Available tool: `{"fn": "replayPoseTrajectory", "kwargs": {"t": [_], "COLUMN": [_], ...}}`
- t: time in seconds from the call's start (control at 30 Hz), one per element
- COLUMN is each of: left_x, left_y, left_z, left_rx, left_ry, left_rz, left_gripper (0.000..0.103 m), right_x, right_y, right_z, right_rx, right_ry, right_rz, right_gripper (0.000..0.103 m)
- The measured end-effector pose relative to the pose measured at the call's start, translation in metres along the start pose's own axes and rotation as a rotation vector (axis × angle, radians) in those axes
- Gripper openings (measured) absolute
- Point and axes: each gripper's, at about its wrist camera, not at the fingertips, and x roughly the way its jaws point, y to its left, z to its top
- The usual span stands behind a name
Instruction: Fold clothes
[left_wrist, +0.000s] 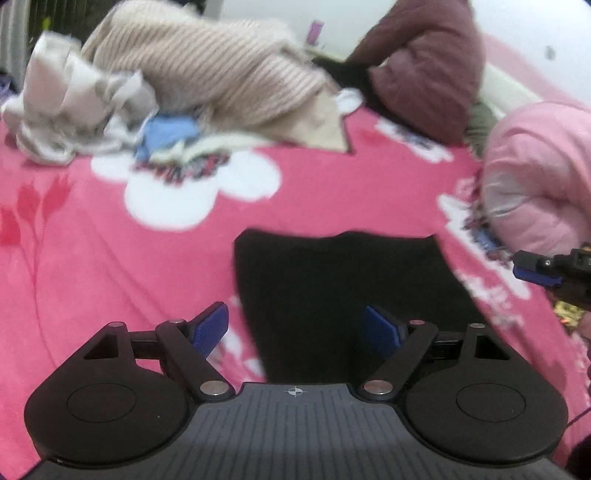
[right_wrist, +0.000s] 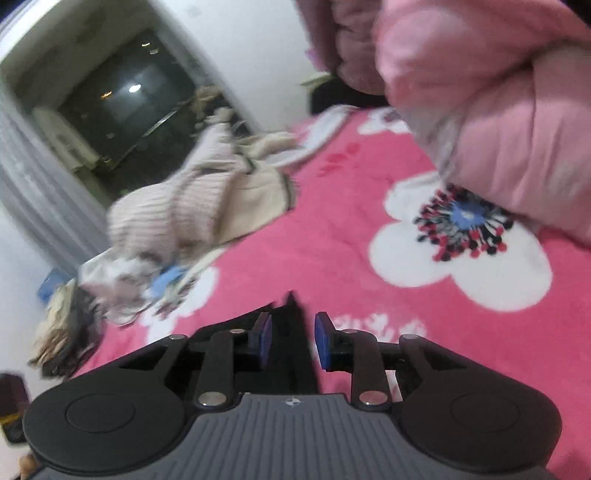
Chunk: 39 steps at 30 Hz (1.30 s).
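I find no readable words, brands or numbers in either wrist view. The only sign I can make out is a small round crosshair mark (left_wrist: 296, 391) printed on the ribbed grey gripper housing (left_wrist: 295, 435).

The left wrist camera sits just behind the left tool (left_wrist: 296, 330) and looks forward and down, close over the pink flowered bed cover (left_wrist: 110, 258) toward the far clothes pile (left_wrist: 192, 74). The right wrist camera sits behind the right tool (right_wrist: 293, 341), tilted, also low over the bed. Both views share the cover, the striped beige sweater (right_wrist: 177, 210) and the pink quilted bundle (left_wrist: 535, 177).
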Motion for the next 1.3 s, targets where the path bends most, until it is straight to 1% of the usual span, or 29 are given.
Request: {"fn": "replayPoseTrajectory", "kwargs": {"t": [0.03, 0.13, 0.2, 0.23, 0.3, 0.33, 0.37, 0.4, 0.47, 0.5, 0.53, 0.6, 0.63, 0.7, 0.73, 0.77, 0.8, 0.87, 0.9, 0.93, 1.03, 1.07, 1.1, 1.17, 1.23, 1.3], "left_x": [-0.007, -0.017, -0.023, -0.024, -0.020, -0.018, -0.016, -0.018, -0.024, -0.029, -0.033, -0.042, -0.045, -0.042, -0.040, -0.039, -0.039, -0.038, -0.038, -0.038, -0.047, -0.051, -0.055, -0.062, -0.065, -0.061], "left_y": [-0.005, -0.021, -0.030, -0.033, -0.040, -0.043, -0.044, -0.044, -0.040, -0.036, -0.033, -0.028, -0.030, -0.037, -0.040, -0.040, -0.040, -0.040, -0.040, -0.040, -0.027, -0.022, -0.018, -0.013, -0.010, -0.009], "left_z": [-0.002, -0.019, -0.032, -0.042, -0.060, -0.069, -0.076, -0.079, -0.076, -0.073, -0.071, -0.067, -0.065, -0.069, -0.071, -0.075, -0.079, -0.087, -0.091, -0.095, -0.097, -0.097, -0.095, -0.088, -0.079, -0.070], "left_rx": [0.032, 0.128, 0.174, 0.182, 0.208, 0.229, 0.254, 0.269, 0.239, 0.212, 0.203, 0.192, 0.208, 0.259, 0.286, 0.302, 0.317, 0.347, 0.361, 0.376, 0.327, 0.301, 0.283, 0.270, 0.267, 0.259], "left_ry": [0.004, 0.080, 0.135, 0.167, 0.223, 0.235, 0.227, 0.211, 0.176, 0.156, 0.142, 0.117, 0.116, 0.164, 0.191, 0.211, 0.228, 0.263, 0.281, 0.298, 0.334, 0.341, 0.339, 0.311, 0.281, 0.265], "left_rz": [-0.024, -0.137, -0.205, -0.227, -0.224, -0.197, -0.169, -0.151, -0.145, -0.146, -0.156, -0.179, -0.203, -0.248, -0.270, -0.276, -0.279, -0.284, -0.286, -0.288, -0.283, -0.288, -0.292, -0.293, -0.280, -0.250], "left_gripper": [0.083, 0.083, 0.083, 0.083, 0.083, 0.083, 0.082, 0.081, 0.082, 0.082, 0.082, 0.082, 0.082, 0.082, 0.082, 0.082, 0.082, 0.082, 0.082, 0.082, 0.082, 0.082, 0.082, 0.082, 0.082, 0.083], "right_x": [-0.006, -0.015, -0.011, -0.008, 0.000, 0.003, 0.001, -0.002, -0.017, -0.024, -0.032, -0.038, -0.039, -0.035, -0.030, -0.024, -0.018, -0.012, -0.016, -0.019, -0.036, -0.040, -0.045, -0.050, -0.050, -0.046], "right_y": [0.008, 0.031, 0.043, 0.044, 0.038, 0.034, 0.028, 0.023, 0.022, 0.022, 0.023, 0.030, 0.034, 0.045, 0.050, 0.053, 0.055, 0.050, 0.046, 0.042, 0.034, 0.034, 0.033, 0.034, 0.036, 0.034], "right_z": [-0.005, -0.029, -0.050, -0.059, -0.073, -0.075, -0.074, -0.073, -0.065, -0.062, -0.061, -0.066, -0.070, -0.079, -0.085, -0.092, -0.099, -0.107, -0.106, -0.105, -0.099, -0.096, -0.094, -0.091, -0.091, -0.086], "right_rx": [-0.038, -0.144, -0.191, -0.199, -0.169, -0.163, -0.146, -0.132, -0.125, -0.125, -0.135, -0.139, -0.147, -0.179, -0.197, -0.200, -0.201, -0.183, -0.164, -0.144, -0.110, -0.096, -0.082, -0.076, -0.083, -0.070], "right_ry": [0.028, 0.145, 0.212, 0.237, 0.279, 0.286, 0.272, 0.254, 0.178, 0.143, 0.126, 0.136, 0.148, 0.189, 0.215, 0.246, 0.277, 0.332, 0.332, 0.333, 0.318, 0.306, 0.294, 0.274, 0.258, 0.247], "right_rz": [0.021, 0.096, 0.100, 0.091, 0.040, -0.011, -0.052, -0.095, -0.189, -0.231, -0.244, -0.188, -0.152, -0.091, -0.069, -0.063, -0.060, -0.108, -0.127, -0.145, -0.218, -0.214, -0.210, -0.195, -0.174, -0.153], "right_gripper": [0.029, 0.029, 0.029, 0.029, 0.028, 0.018, 0.009, 0.008, 0.015, 0.015, 0.015, 0.015, 0.015, 0.015, 0.015, 0.015, 0.015, 0.013, 0.011, 0.011, 0.011, 0.012, 0.016, 0.016, 0.016, 0.016]}}
